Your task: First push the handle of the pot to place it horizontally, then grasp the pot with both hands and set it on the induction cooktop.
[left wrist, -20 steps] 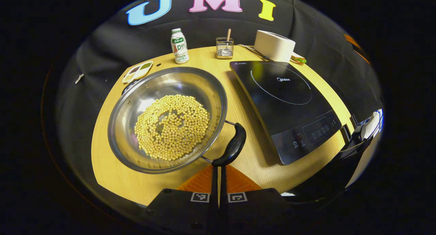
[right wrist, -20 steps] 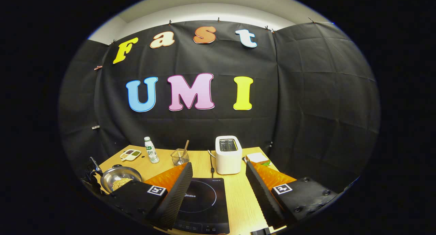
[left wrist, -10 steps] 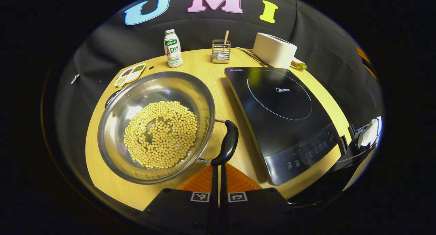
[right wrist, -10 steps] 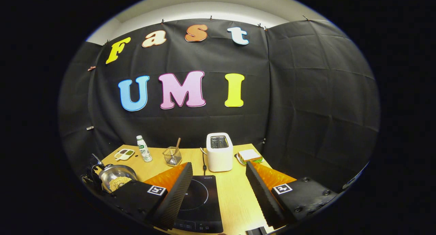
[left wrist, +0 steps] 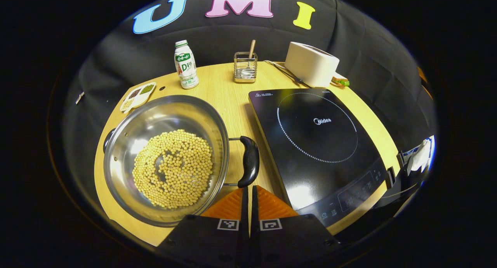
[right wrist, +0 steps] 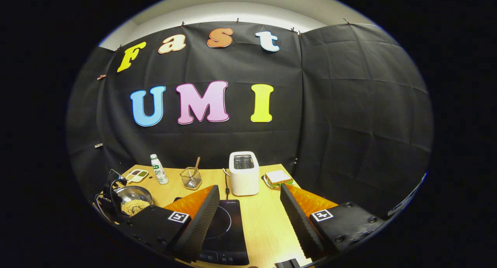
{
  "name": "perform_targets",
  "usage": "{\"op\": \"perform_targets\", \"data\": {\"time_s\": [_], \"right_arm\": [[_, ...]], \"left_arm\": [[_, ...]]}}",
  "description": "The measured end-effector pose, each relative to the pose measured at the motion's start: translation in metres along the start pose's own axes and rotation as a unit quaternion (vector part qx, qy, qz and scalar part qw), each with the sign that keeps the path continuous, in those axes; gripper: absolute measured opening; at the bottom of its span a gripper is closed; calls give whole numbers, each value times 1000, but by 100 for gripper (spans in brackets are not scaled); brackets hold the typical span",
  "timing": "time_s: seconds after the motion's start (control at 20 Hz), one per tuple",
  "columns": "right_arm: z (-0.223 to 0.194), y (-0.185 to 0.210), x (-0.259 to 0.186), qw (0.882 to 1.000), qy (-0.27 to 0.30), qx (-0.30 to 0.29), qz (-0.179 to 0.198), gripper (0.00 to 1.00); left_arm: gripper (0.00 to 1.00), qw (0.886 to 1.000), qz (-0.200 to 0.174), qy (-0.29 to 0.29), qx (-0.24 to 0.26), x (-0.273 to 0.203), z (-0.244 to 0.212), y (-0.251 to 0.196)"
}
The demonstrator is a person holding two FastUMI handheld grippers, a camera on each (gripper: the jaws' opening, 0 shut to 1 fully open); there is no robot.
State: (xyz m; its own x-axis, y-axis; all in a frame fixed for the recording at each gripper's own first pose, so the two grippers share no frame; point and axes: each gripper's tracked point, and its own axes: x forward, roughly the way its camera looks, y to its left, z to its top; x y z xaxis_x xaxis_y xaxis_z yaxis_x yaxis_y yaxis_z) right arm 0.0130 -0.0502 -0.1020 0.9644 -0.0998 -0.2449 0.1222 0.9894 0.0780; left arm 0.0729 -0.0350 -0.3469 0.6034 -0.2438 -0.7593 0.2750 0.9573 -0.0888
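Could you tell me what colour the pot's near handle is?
Black handle; clearest in the left gripper view.

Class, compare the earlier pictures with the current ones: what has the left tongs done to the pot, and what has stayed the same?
The left tongs, closed, kept pushing the near handle, turning the pot so its handles line up more side to side. Nothing was gripped or released. The beans stayed inside, the pot remains off the cooktop, and the right tongs stayed open and empty.
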Motion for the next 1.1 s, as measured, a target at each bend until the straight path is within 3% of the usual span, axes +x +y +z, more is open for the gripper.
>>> {"op": "perform_targets", "data": {"time_s": [0.45, 0.85, 1.1], "right_arm": [[2, -5, -1, 1000, -3, -4, -9, 98], [1, -10, -11, 1000, -3, -9, -18, 98], [-1, 1, -13, 1000, 4, -14, -7, 98]], "left_arm": [[5, 999, -9, -23, 27, 19, 41, -8], [5, 999, -12, -28, 41, 32, 50, -10], [5, 998, -33, -52, 4, 13, 46, -20]]}}
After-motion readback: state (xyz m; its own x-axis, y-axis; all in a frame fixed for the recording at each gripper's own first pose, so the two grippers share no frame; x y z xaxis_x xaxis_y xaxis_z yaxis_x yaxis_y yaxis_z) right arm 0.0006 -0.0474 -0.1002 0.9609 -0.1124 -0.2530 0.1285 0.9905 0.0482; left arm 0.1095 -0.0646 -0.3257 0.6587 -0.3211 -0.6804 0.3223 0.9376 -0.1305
